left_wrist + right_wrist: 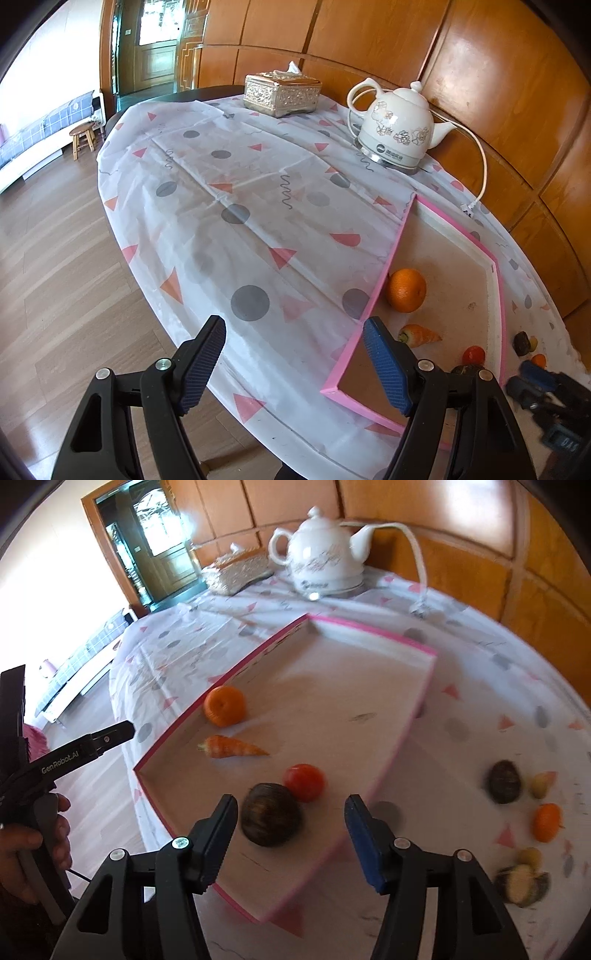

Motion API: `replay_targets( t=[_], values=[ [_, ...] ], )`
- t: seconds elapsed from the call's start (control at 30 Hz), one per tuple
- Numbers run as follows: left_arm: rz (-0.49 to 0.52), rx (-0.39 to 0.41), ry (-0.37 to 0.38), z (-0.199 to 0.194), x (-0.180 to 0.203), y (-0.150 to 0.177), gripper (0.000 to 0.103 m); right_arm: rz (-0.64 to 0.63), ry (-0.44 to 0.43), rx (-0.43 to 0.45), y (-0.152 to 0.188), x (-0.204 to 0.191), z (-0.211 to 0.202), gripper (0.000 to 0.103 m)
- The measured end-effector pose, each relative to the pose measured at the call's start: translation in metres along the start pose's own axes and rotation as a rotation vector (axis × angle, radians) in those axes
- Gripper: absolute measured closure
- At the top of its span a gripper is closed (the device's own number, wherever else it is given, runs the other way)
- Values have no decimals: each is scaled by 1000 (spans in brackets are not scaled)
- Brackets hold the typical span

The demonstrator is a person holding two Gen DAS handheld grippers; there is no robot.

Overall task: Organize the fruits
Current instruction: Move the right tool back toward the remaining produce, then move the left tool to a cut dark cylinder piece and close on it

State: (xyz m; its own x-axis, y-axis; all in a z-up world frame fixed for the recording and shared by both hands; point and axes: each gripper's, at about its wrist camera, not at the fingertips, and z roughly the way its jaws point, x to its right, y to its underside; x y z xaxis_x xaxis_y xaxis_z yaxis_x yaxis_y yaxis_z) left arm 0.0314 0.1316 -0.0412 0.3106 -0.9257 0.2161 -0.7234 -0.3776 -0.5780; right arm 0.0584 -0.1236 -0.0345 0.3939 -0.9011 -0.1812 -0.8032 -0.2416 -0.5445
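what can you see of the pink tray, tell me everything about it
The pink tray is a shallow rectangular box with thin pink rims and a pale, faintly smudged floor, looking like card or light wood. It lies flat on the patterned cloth, near the kettle. On its floor lie an orange, a carrot, a tomato and a dark round fruit, which touches the tomato.

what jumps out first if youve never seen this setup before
A shallow pink-rimmed tray lies on the patterned tablecloth, with an orange, a carrot, a tomato and a dark round fruit inside. Behind it stands a white teapot-shaped kettle. The right gripper hangs open over the tray's near end.
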Motion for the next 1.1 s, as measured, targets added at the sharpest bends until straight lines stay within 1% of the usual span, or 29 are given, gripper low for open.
replay_targets(
  t=[0.17,0.43,0.73,0.93,1.1],
  values=[
    [21,6,12,-4,8,1,26,18,107,36,11,31,-30,42],
    [71,9,31,-8,23,4,26,102,265,39,38,98,-68,42],
    [147,22,46,-15,43,7,26,247,441,47,73,179,-116,42],
    [184,20,55,-18,54,10,26,326,550,55,97,228,-138,42],
    [213,10,64,-18,65,13,26,454,631,71,122,270,-152,42]
  ],
)
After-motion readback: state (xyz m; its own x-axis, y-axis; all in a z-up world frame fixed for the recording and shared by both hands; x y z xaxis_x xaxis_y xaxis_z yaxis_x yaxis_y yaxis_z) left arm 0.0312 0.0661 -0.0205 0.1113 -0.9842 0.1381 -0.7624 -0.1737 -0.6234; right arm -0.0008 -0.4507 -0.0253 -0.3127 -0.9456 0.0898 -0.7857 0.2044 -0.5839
